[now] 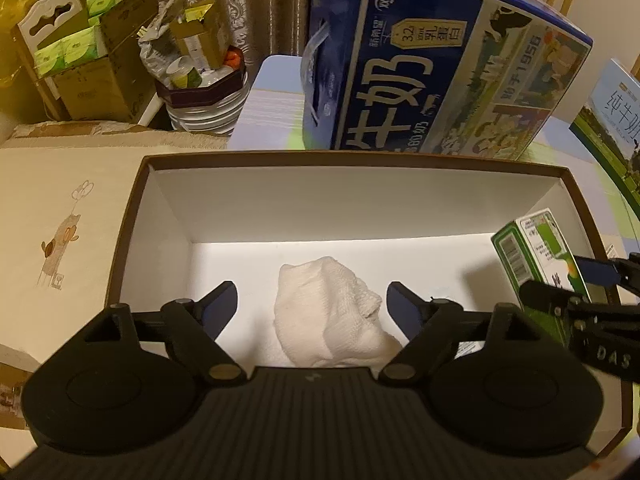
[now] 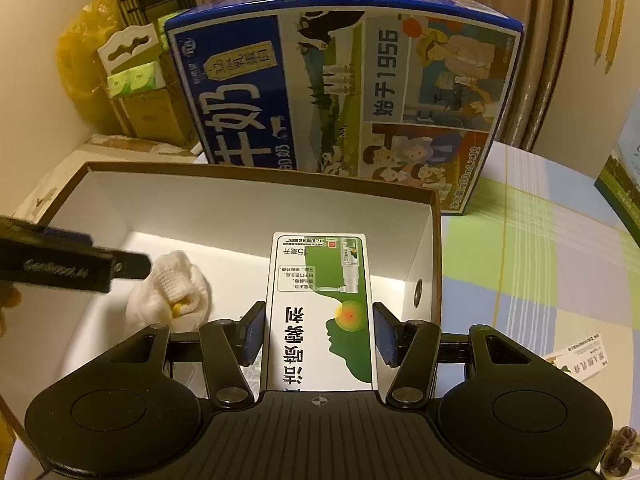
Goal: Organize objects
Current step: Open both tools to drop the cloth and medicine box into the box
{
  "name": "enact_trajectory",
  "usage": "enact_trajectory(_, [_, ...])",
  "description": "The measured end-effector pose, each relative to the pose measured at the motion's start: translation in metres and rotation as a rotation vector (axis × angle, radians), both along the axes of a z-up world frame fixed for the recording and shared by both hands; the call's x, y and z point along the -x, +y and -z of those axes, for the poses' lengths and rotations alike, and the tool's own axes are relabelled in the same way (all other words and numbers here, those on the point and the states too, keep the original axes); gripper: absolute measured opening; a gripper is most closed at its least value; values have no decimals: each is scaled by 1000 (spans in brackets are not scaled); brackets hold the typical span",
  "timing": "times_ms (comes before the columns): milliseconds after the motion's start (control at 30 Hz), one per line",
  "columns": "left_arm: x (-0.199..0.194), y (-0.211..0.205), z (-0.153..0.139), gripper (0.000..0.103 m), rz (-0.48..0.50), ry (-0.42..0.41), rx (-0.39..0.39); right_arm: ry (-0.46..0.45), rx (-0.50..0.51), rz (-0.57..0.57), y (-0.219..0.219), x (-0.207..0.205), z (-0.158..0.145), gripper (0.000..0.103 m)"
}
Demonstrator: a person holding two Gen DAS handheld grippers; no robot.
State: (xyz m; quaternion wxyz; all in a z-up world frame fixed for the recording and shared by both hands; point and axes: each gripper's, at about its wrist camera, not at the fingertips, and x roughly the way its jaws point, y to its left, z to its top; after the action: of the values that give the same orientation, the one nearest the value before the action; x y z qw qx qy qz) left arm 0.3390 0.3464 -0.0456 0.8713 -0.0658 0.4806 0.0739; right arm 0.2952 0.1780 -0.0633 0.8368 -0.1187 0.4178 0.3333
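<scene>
Right wrist: one sock [image 2: 170, 294], one carton [image 2: 320, 308], clamped.

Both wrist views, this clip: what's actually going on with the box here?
A person is sorting items into an open brown box with a white inside. The right tongs grip a green-and-white carton from both sides, holding it over the box's right end. The left tongs are open and empty above a white cloth bundle lying on the box floor. A big blue milk case stands behind the box.
</scene>
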Motion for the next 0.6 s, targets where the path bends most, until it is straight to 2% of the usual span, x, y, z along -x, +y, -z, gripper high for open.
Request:
enact_trajectory(167, [7,-1,1,82,-3,9,1,-55,-4,6,-1,-2,-2,52])
enact_trajectory(600, [50,-20,-25,89,-9,-23,12,-6,-109,-27,-46,36,-31,56])
